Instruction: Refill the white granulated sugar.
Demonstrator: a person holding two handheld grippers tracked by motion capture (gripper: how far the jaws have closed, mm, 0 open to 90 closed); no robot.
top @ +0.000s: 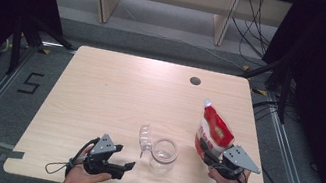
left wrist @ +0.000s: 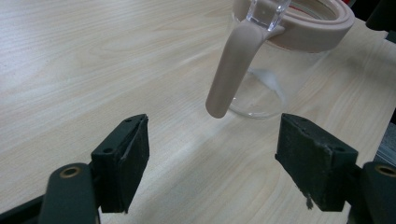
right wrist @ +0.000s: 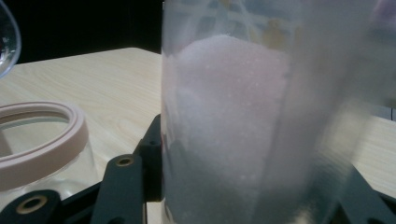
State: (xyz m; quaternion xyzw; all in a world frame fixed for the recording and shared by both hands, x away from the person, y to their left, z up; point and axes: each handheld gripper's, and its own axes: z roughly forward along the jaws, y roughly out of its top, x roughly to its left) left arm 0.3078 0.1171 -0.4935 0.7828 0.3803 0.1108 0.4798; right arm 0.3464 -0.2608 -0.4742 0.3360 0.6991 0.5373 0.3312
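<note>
A clear glass jar [top: 163, 155] with a pale pink seal ring stands near the table's front edge, its hinged clear lid [top: 144, 138] flipped open to the left. My left gripper [top: 124, 170] rests just left of the jar, open with nothing between the jaws. In the left gripper view the jar [left wrist: 261, 84] and its pink hanging strap [left wrist: 231, 70] lie just ahead of the left gripper [left wrist: 212, 158]. My right gripper [top: 205, 156] is shut on the lower part of a red and white pouch [top: 214, 131], held upright to the right of the jar. White granules show through the pouch [right wrist: 243, 126].
The light wooden table [top: 116, 88] has a round cable hole [top: 195, 81] at the back right. Dark curtains flank the table, and cables run on the floor at the right. The jar's rim [right wrist: 42, 135] sits close to the left of the pouch.
</note>
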